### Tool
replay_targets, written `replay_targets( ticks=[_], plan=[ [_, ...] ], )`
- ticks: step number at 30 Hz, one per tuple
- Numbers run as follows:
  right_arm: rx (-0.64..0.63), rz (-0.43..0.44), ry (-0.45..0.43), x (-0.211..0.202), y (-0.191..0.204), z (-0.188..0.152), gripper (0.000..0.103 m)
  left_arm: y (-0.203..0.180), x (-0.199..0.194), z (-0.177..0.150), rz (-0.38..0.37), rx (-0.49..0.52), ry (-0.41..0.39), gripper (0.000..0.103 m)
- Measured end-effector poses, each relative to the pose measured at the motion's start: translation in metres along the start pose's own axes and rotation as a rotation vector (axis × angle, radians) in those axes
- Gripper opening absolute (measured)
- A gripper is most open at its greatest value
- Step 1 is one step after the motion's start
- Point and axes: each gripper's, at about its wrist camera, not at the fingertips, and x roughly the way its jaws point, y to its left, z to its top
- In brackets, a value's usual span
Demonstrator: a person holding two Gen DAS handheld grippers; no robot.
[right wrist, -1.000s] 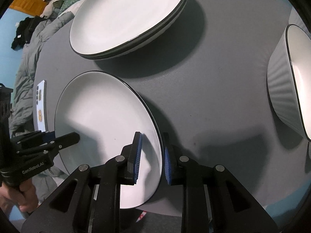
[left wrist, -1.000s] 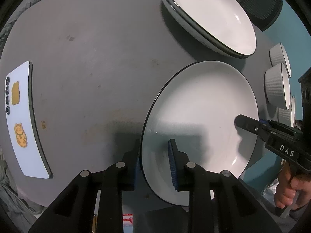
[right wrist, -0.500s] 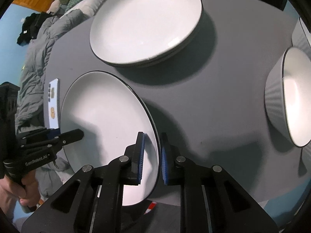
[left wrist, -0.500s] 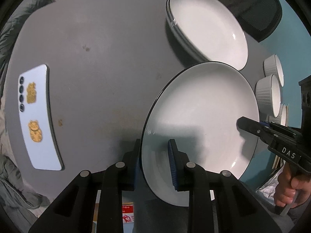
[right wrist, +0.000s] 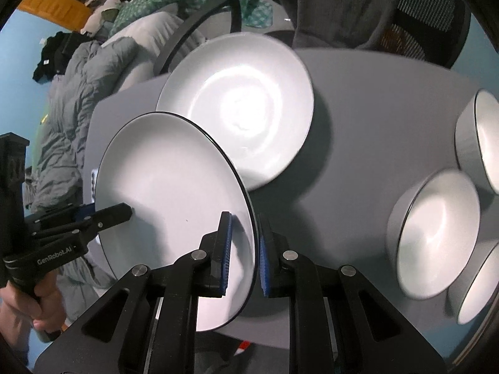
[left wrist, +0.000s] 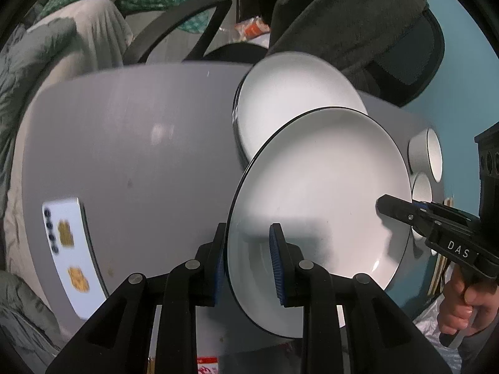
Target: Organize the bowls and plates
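**Gripping one plate from both sides, clear of the table**

Clamping opposite edges of a single white plate (left wrist: pixel 315 193), the two hand-held grippers carry it above the grey table (left wrist: pixel 131 143). The left gripper (left wrist: pixel 248 261) has the plate's black-lined rim between its blue pads, one pad under the plate and one on its white face. The right gripper (right wrist: pixel 244 252) pinches the opposite rim the same way, one pad on each side of the rim; its jaws have just been closing a little on that rim. In the left wrist view the right gripper reaches in from the right edge, a hand (left wrist: pixel 464 305) around its handle. In the right wrist view the left gripper comes in from the left, its tip on the plate's face.

The held plate is tilted, and from both views it partly overlaps the stack of plates (right wrist: pixel 243 106) resting on the table beyond it. That stack sits near the far edge of the table, in front of a dark chair (left wrist: pixel 405 40).

White ribbed bowls (right wrist: pixel 436 237) stand on the table to the right of the right gripper, well apart from the held plate. A white phone (left wrist: pixel 70 249) with gold stickers lies flat on the table left of the left gripper.
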Motion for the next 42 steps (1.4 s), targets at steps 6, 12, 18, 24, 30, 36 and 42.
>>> replay_targets(
  ticks=[6, 12, 18, 24, 30, 36, 42],
  plan=[
    [0.013, 0.006, 0.0, 0.003, -0.013, 0.034, 0.016, -0.011, 0.01, 0.038, 0.026, 0.004, -0.012, 0.025],
    [0.0, -0.004, 0.012, 0.007, -0.021, 0.058, 0.016, -0.019, 0.022, 0.065, 0.033, -0.023, -0.007, 0.025],
    [0.003, 0.0, 0.031, 0.014, -0.031, 0.077, 0.016, -0.017, 0.03, 0.082, 0.046, -0.06, 0.011, 0.025],
    [0.015, 0.003, 0.058, 0.023, -0.038, 0.088, 0.016, -0.018, 0.042, 0.092, 0.066, -0.06, 0.032, 0.026],
    [0.015, -0.007, 0.077, 0.029, -0.039, 0.092, 0.017, -0.018, 0.049, 0.096, 0.085, -0.061, 0.046, 0.026],
    [0.006, -0.017, 0.089, 0.031, -0.037, 0.093, 0.019, -0.019, 0.051, 0.094, 0.088, -0.059, 0.041, 0.03],
    [0.014, -0.023, 0.095, 0.033, -0.035, 0.093, 0.022, -0.018, 0.049, 0.096, 0.091, -0.058, 0.037, 0.03]
  ],
)
